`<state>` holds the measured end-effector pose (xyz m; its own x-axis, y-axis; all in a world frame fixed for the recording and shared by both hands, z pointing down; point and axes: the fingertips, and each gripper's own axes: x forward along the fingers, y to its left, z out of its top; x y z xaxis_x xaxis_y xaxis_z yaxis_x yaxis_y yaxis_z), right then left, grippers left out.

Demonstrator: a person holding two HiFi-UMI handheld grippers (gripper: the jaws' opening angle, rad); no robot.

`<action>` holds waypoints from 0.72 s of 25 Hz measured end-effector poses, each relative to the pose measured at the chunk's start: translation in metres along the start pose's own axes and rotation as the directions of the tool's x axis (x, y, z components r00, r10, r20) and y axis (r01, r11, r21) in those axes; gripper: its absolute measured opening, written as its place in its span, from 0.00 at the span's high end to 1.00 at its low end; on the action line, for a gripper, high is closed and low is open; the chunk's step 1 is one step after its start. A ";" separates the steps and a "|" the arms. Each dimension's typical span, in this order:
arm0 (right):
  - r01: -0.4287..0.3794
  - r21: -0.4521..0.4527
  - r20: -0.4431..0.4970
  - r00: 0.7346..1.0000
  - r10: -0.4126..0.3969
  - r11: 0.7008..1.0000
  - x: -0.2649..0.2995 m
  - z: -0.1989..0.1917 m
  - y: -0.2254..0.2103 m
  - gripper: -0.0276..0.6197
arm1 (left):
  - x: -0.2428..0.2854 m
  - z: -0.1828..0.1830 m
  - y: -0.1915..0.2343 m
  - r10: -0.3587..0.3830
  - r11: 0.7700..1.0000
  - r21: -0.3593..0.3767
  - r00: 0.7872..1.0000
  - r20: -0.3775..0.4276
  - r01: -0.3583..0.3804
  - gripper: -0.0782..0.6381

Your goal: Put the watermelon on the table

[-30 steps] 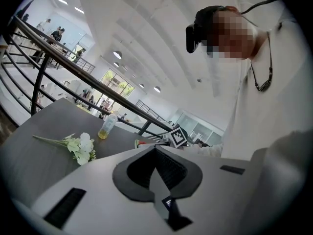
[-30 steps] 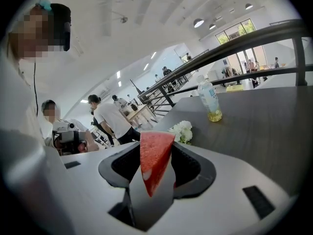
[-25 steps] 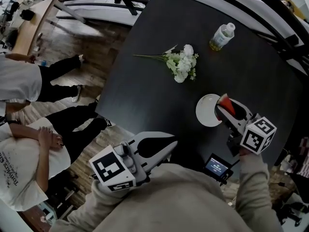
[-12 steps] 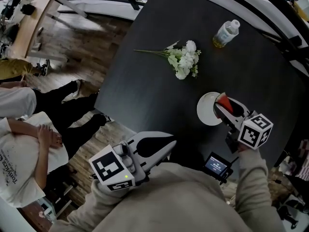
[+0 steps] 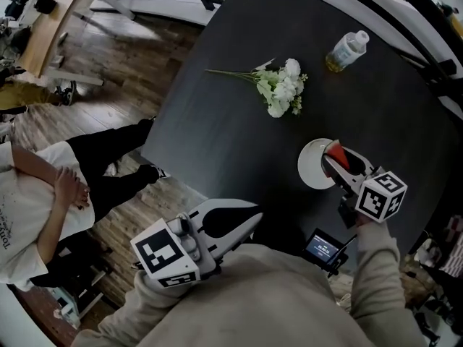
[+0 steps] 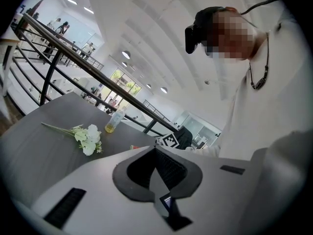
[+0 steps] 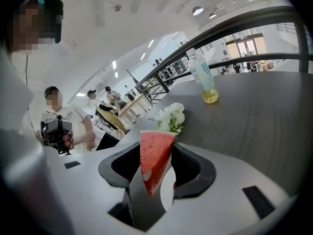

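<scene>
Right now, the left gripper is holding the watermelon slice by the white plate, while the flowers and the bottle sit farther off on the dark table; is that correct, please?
Not quite: the right gripper holds the watermelon slice, as the right gripper view shows. The left gripper is shut and empty. The rest stands.

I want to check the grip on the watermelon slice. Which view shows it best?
The right gripper view: the watermelon slice fills the centre, pinched between the right hand-held gripper's pads. The head view shows only a red edge by the white plate. The left gripper view shows just a distant red speck.
</scene>
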<state>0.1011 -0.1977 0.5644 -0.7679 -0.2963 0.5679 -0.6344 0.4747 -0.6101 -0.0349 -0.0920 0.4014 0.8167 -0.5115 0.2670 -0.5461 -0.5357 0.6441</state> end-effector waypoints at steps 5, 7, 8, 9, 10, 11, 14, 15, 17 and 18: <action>0.001 0.025 -0.010 1.000 -0.001 1.000 0.005 -0.005 -0.007 0.64 | -0.004 -0.002 0.002 0.011 1.000 -0.008 1.000 0.003 -0.011 0.89; 0.006 0.023 -0.022 1.000 -0.005 1.000 0.008 -0.008 -0.009 0.64 | -0.005 -0.004 0.004 0.015 1.000 -0.015 1.000 0.001 -0.015 0.89; 0.009 0.022 -0.029 1.000 -0.008 1.000 0.009 -0.011 -0.011 0.64 | -0.005 -0.004 0.004 0.016 1.000 -0.021 1.000 -0.001 -0.016 0.89; 0.013 0.020 -0.036 0.999 -0.012 1.000 0.011 -0.013 -0.013 0.64 | -0.004 -0.005 0.004 0.018 1.000 -0.025 1.000 -0.002 -0.018 0.89; 0.016 0.017 -0.045 0.999 -0.016 1.000 0.013 -0.016 -0.014 0.64 | -0.004 -0.006 0.004 0.019 0.999 -0.025 1.000 0.000 -0.019 0.89; 0.020 0.015 -0.054 0.998 -0.019 1.000 0.014 -0.019 -0.016 0.64 | -0.004 -0.006 0.005 0.022 0.999 -0.024 1.000 0.002 -0.022 0.89; 0.032 0.008 -0.083 0.996 -0.031 0.999 0.019 -0.028 -0.021 0.64 | -0.004 -0.009 0.005 0.027 0.999 -0.032 1.000 0.006 -0.027 0.89; 0.037 0.008 -0.091 0.995 -0.036 0.999 0.020 -0.031 -0.023 0.64 | -0.004 -0.010 0.005 0.029 0.999 -0.035 1.000 0.006 -0.028 0.89; 0.045 0.011 -0.101 0.994 -0.043 0.999 0.024 -0.035 -0.028 0.64 | -0.003 -0.011 0.007 0.032 0.999 -0.040 0.999 0.007 -0.032 0.89; 0.047 0.012 -0.107 0.993 -0.046 0.999 0.026 -0.037 -0.030 0.64 | -0.003 -0.012 0.007 0.034 0.999 -0.043 0.999 0.008 -0.033 0.89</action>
<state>0.1035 -0.1890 0.6172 -0.7244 -0.2276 0.6507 -0.6708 0.4507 -0.5890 -0.0392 -0.0860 0.4135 0.7964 -0.5347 0.2825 -0.5644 -0.4892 0.6650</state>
